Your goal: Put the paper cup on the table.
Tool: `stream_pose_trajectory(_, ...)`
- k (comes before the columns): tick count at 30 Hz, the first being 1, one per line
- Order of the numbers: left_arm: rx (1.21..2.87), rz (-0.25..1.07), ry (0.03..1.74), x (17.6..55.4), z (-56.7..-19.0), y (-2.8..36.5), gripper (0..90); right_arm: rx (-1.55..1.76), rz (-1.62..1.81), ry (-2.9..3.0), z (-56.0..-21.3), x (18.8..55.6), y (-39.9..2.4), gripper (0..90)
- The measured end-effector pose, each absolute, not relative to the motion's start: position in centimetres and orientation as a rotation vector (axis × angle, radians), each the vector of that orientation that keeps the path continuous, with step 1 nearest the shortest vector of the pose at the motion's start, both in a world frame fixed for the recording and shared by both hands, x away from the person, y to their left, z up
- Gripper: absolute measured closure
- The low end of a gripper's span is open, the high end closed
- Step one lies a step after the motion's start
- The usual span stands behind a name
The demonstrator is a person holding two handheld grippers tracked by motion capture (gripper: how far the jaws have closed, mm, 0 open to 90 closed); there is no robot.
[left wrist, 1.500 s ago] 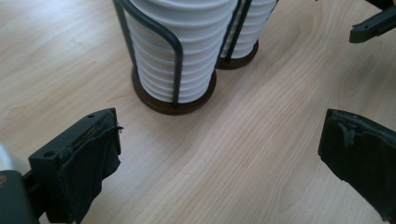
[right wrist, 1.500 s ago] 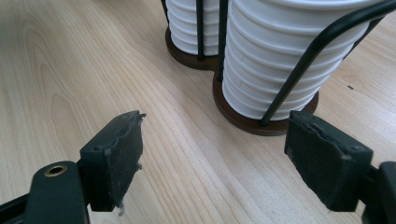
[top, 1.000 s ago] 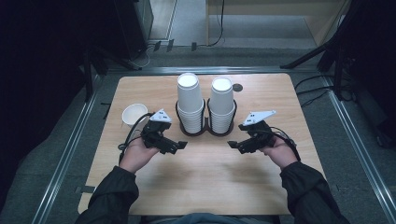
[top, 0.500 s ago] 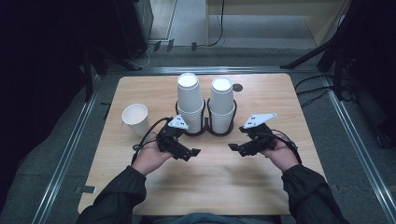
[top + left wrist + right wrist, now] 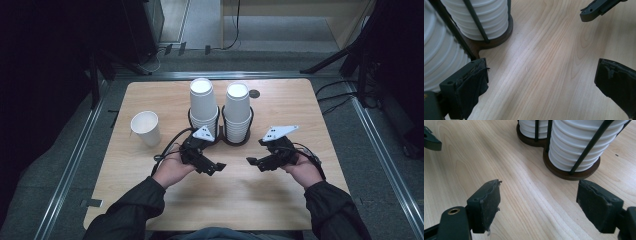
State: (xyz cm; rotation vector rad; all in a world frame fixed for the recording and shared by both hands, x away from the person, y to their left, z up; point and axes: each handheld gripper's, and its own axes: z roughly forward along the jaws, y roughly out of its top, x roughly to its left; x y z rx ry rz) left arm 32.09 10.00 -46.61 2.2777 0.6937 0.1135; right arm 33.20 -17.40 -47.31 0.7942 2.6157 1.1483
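**Two hand-held grippers over a wooden bench, both empty**

Left gripper (image 5: 216, 166): fingers (image 5: 471, 82) spread wide, nothing between them, only bare wood. Its tips point right, toward the right gripper (image 5: 252, 162), whose fingers (image 5: 486, 200) are likewise spread on nothing and point left. The two sets of tips are near each other but apart, with open bench (image 5: 235, 200) between and on the near side of them. Just beyond both grippers stands a dark two-ring cup holder (image 5: 235, 141) carrying two stacks of white paper cups (image 5: 237, 112); the left gripper's body lies just beside its near rim. A single white cup (image 5: 145, 127) stands upright well to the left, apart from the holder. The person's left hand (image 5: 172, 170) and right hand (image 5: 302, 170) enter from the near edge, sleeves angled inward. The far right and near regions of the bench lie open.
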Motion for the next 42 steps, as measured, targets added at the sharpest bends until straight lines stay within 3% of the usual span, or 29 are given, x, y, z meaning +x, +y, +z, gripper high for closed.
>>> stream_pose_trajectory(42, 2.266, 0.101, 0.682, 32.6, -47.3, 9.8, 0.0, 0.779, 1.147, 2.630, -47.6, 33.1, -17.0, 19.9)
